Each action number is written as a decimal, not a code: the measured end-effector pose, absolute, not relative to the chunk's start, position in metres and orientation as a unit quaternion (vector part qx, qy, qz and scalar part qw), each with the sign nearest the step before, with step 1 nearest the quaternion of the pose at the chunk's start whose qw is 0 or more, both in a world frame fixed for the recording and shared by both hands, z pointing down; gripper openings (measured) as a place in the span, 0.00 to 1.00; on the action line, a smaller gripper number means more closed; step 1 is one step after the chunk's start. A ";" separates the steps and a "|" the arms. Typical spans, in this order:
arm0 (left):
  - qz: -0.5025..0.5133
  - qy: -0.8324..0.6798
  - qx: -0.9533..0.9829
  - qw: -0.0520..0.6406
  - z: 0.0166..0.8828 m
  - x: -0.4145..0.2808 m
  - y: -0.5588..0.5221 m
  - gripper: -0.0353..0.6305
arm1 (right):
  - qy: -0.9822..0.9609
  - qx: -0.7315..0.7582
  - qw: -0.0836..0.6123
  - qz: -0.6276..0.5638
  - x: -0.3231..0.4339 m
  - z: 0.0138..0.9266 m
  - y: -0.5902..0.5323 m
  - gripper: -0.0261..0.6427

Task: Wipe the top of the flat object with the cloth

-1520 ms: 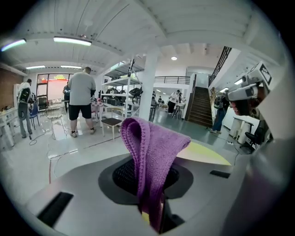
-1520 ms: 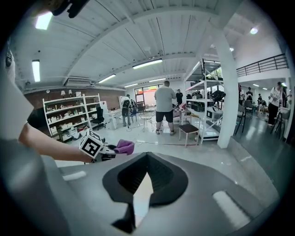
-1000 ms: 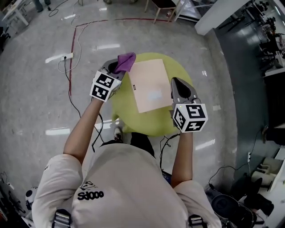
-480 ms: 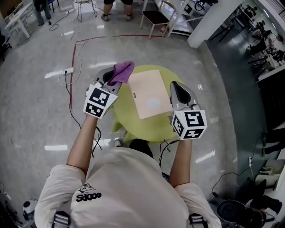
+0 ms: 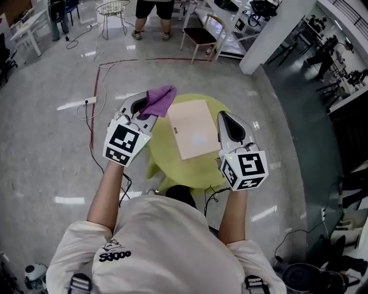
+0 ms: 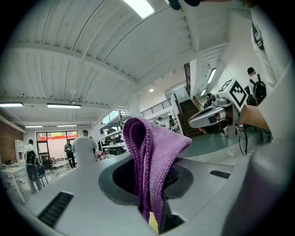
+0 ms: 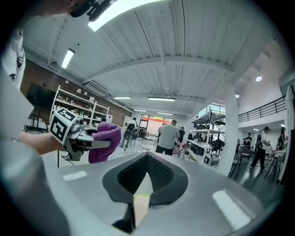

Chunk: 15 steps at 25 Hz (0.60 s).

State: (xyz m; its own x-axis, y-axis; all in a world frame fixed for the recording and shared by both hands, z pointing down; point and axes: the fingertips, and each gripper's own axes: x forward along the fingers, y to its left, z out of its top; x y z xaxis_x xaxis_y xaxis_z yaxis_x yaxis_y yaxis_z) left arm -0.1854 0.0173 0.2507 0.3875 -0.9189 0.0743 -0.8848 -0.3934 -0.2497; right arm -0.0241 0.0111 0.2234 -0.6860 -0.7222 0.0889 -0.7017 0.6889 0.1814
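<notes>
A beige flat board lies on the round yellow-green table. My left gripper hovers over the table's left edge, raised off the board, shut on a purple cloth that flops out past its tips. In the left gripper view the cloth stands folded between the jaws. The right gripper hangs over the board's right edge, shut with nothing in it; its own view shows the jaws closed and pointing level into the room, and the left gripper's cloth across from them.
A white power strip and cables lie on the floor left of the table, beside a red tape line. A chair, a wire stool and a standing person are beyond the table. Cables trail under it.
Both grippers have risen toward the head camera, the left one still gripping the cloth. The head view has tilted up, showing more of the room beyond the table.
</notes>
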 end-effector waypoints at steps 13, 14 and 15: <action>-0.098 0.534 -0.835 0.087 0.253 -0.179 0.036 0.16 | -0.912 0.390 0.105 -0.078 -0.030 0.236 0.030 0.06; -0.098 0.533 -0.836 0.086 0.253 -0.179 0.037 0.16 | -0.911 0.390 0.106 -0.078 -0.030 0.237 0.030 0.06; -0.097 0.532 -0.837 0.086 0.253 -0.178 0.037 0.16 | -0.911 0.391 0.106 -0.078 -0.030 0.237 0.031 0.06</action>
State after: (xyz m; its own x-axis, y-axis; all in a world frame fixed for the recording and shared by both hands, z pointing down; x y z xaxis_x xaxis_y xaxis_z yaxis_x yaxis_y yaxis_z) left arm -0.1782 0.0369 0.2531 0.4151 -0.9069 0.0720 -0.8736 -0.4194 -0.2469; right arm -0.0302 0.0306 0.2368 -0.6721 -0.7285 0.1325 -0.6955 0.6826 0.2244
